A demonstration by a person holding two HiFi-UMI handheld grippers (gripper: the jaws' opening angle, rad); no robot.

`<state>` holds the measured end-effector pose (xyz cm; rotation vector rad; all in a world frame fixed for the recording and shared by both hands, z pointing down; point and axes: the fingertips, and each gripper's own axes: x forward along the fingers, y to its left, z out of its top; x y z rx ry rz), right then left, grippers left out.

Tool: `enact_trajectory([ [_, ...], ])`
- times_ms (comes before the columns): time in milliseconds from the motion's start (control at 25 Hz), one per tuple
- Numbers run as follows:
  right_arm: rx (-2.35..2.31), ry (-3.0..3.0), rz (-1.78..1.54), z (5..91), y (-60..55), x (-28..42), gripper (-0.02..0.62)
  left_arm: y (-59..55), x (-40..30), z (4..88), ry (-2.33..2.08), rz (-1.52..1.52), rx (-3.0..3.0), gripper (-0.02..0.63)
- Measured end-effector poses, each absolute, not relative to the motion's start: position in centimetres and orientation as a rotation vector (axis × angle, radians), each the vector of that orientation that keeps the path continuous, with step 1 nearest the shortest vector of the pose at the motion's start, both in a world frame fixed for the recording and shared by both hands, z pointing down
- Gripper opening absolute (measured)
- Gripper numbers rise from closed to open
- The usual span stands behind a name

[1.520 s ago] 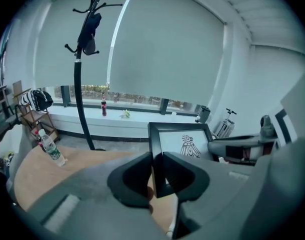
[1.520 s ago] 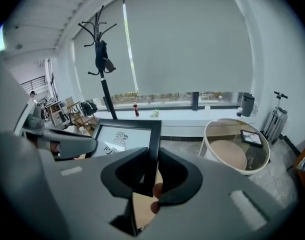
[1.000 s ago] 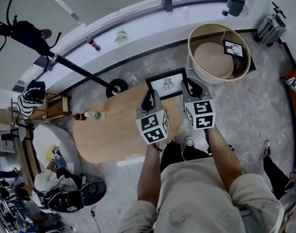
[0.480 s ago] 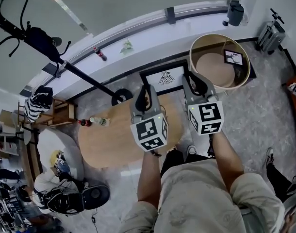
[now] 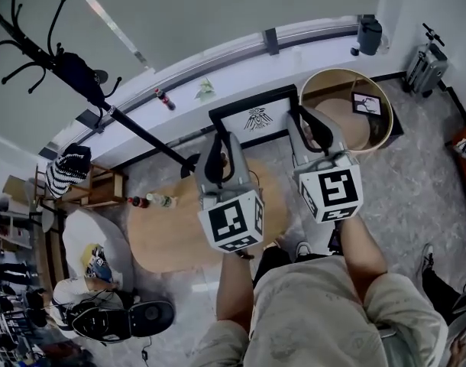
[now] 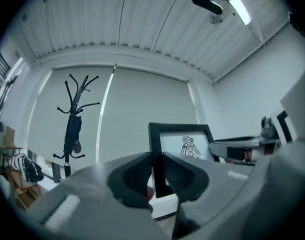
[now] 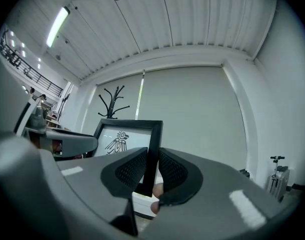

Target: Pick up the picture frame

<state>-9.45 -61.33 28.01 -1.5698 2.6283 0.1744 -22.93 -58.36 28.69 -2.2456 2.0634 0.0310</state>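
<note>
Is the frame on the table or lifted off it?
Lifted. The left gripper and the right gripper each clamp one side bar of the frame, which hangs clear of the table.

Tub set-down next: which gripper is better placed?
Probably right: the right gripper clamps the picture frame on the side nearer the round tub; the left gripper holds the opposite edge.

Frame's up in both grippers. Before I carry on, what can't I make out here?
- Bottom edge of the picture frame: hidden behind the left gripper in the left gripper view, behind the right gripper in the right gripper view.
- Its back: turned away in every view.
- Small picture in the round tub: head view, too small to read.
</note>
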Motion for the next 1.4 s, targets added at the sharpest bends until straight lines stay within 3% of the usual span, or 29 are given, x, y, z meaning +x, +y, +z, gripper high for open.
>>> enact_trajectory([
  [520, -1.475, 2.533, 0.314, 23.4, -58.3, -9.2, 0.072, -54.8, -22.5, 23.8, 1.999, 0.098, -2.086, 0.08],
  [1400, -1.428, 2.497, 0.35, 22.5, -57.7, -8.0, 0.074, -53.7, -21.1, 22.5, 1.988, 0.107, -2.007, 0.081],
])
